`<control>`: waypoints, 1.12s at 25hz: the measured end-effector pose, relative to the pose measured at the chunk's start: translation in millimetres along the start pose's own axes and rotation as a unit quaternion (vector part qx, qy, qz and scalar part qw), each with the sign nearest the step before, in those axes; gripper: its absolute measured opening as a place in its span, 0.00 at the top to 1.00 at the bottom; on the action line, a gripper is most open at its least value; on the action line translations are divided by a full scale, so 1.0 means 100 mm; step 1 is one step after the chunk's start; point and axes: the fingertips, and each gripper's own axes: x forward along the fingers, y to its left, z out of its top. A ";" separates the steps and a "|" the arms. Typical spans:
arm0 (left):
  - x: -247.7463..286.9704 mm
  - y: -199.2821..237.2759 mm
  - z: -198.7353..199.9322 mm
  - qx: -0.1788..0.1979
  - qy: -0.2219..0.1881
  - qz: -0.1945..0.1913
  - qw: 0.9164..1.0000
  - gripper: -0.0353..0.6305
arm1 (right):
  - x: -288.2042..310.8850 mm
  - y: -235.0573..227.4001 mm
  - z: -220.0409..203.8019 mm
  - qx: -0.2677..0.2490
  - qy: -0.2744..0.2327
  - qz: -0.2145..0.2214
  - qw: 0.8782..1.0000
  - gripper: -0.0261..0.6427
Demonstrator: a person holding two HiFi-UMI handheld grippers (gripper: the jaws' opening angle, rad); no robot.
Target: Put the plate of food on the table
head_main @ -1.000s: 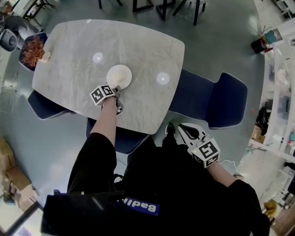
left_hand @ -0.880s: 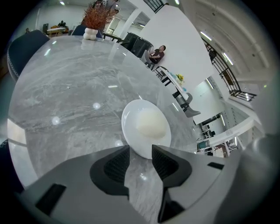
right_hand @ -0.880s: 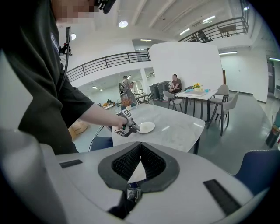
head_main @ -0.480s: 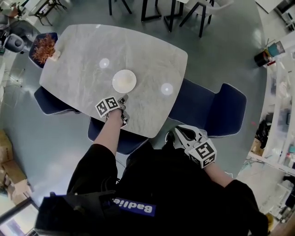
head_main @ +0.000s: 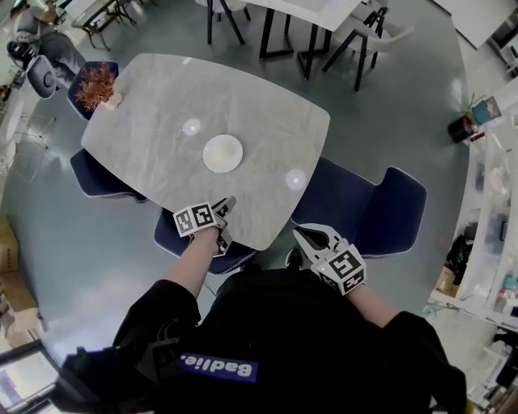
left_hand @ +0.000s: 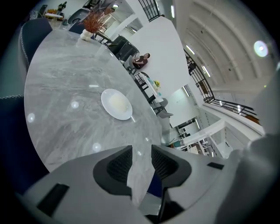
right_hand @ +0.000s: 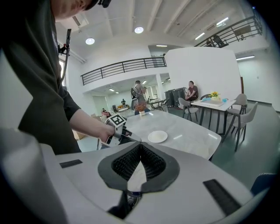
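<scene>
A white plate [head_main: 222, 154] with pale food on it rests flat near the middle of the grey marble table [head_main: 267, 105]. My left gripper [head_main: 223, 212] hovers at the table's near edge, well short of the plate, open and empty. In the left gripper view the plate [left_hand: 117, 103] lies ahead of the parted fingers [left_hand: 119, 164]. My right gripper [head_main: 311, 237] hangs off the table's near right corner, in front of my body, shut on nothing. The right gripper view shows the plate [right_hand: 157, 136] and the left gripper [right_hand: 117, 127] past its closed fingertips.
A vase of dried reddish plants [head_main: 99, 87] stands at the table's far left corner. Blue chairs sit at the right [head_main: 372, 198], at the left [head_main: 97, 174] and under the near edge [head_main: 182, 242]. A white table with chairs [head_main: 316, 16] stands beyond.
My left gripper has let go of the plate and drawn back from it to the table's near edge. The plate stays put. The right gripper has barely moved.
</scene>
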 end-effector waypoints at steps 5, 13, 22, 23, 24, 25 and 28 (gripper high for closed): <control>-0.39 -0.37 -0.08 0.019 -0.039 -0.029 0.999 0.74 | 0.08 0.08 0.09 -0.011 -0.014 0.024 1.000 0.95; -1.01 -1.05 -0.24 0.146 -0.067 -0.070 0.985 0.74 | 0.13 0.26 0.17 -0.015 -0.027 0.078 0.996 0.95; -1.35 -1.99 -0.35 0.164 -0.092 -0.202 0.961 0.93 | 0.11 0.37 0.30 -0.025 -0.038 0.110 0.993 0.95; -1.39 -2.06 -0.34 0.146 -0.089 -0.220 0.960 0.93 | 0.11 0.37 0.31 -0.027 -0.042 0.112 0.992 0.95; -1.44 -2.13 -0.31 0.122 -0.090 -0.237 0.960 0.93 | 0.10 0.38 0.33 -0.030 -0.046 0.114 0.992 0.95; -1.48 -2.19 -0.27 0.093 -0.093 -0.252 0.959 0.93 | 0.09 0.39 0.37 -0.033 -0.050 0.117 0.991 0.95; -1.62 -2.34 -0.17 0.025 -0.113 -0.289 0.951 0.93 | 0.03 0.46 0.49 -0.043 -0.062 0.125 0.989 0.95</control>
